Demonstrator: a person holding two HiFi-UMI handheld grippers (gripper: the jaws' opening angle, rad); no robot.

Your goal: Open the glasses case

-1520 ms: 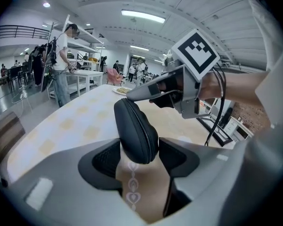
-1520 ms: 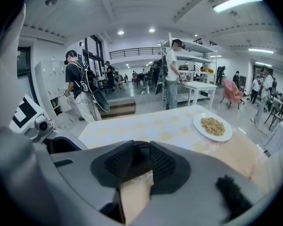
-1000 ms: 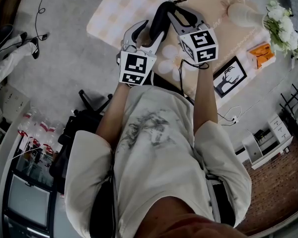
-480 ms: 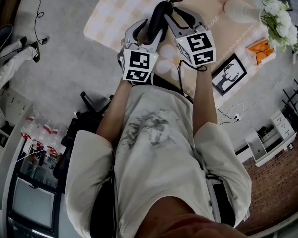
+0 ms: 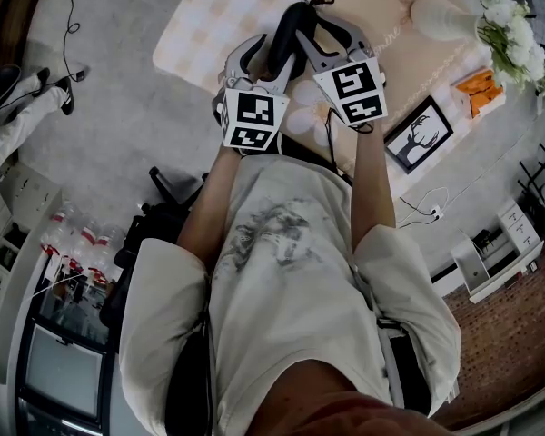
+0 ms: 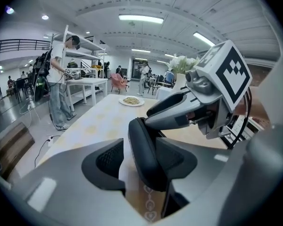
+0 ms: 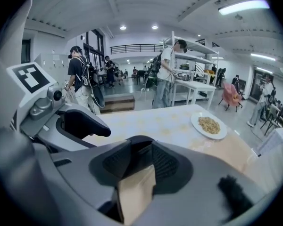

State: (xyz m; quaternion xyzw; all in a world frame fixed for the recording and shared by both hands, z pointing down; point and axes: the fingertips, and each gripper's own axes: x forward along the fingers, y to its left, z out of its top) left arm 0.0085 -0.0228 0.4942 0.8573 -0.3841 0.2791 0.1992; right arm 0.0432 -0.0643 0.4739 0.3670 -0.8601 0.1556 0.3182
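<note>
right gripper (image 7: 137, 154) fingers (image 7: 172, 166) just opening, glasses case (image 5: 288, 36) between, contents hidden

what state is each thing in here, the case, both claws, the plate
glasses case: looks shut, no opening visible, sits between the left claw's jaws
left claw: closed on the glasses case
right claw: jaws apart and just been opening, the case's dark end between the pads with no clear press
plate: resting on the table, with food on it
</note>
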